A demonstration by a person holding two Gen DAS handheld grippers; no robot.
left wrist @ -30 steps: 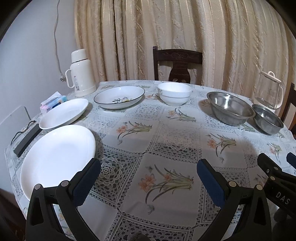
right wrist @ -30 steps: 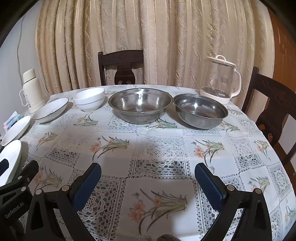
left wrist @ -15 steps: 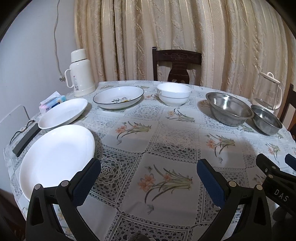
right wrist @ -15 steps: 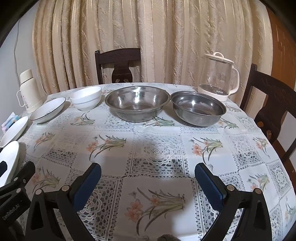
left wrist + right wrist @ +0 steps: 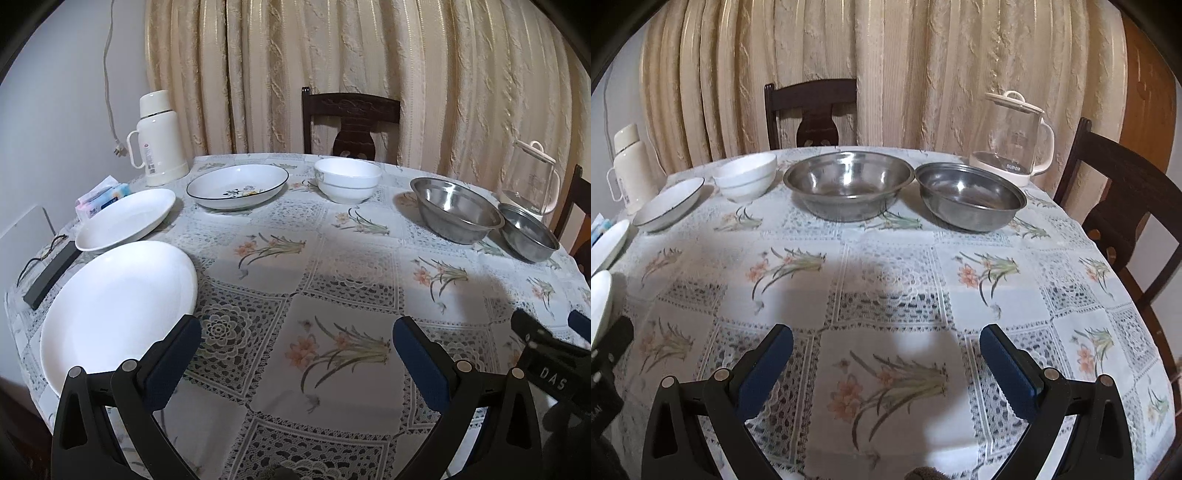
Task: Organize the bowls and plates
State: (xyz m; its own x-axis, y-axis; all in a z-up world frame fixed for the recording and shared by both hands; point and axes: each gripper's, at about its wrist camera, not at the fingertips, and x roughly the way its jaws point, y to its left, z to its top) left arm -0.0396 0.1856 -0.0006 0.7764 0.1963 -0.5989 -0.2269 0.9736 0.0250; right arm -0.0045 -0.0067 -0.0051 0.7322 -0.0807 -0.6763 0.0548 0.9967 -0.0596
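Observation:
A large flat white plate [image 5: 114,306] lies at the near left, just past my open left gripper [image 5: 297,338]. Behind it sit a deeper white plate [image 5: 125,218], a dark-rimmed flowered plate [image 5: 238,184] and a white bowl [image 5: 347,179]. Two steel bowls stand at the far side: the larger [image 5: 847,184] beside the smaller [image 5: 971,197]. My right gripper [image 5: 886,339] hangs open over bare cloth, well short of the steel bowls. Neither gripper holds anything. The right gripper's body [image 5: 550,358] shows at the left wrist view's right edge.
A cream thermos [image 5: 159,140], a tissue pack [image 5: 101,197] and a black bar-shaped object [image 5: 50,275] sit along the left edge. A glass kettle [image 5: 1015,136] stands behind the smaller steel bowl. Dark chairs [image 5: 812,110] [image 5: 1126,218] ring the floral-clothed table [image 5: 886,273].
The right wrist view has drifted closer to the steel bowls and slightly rightward. The left gripper has barely moved. Both grippers stay open and nothing on the table has shifted.

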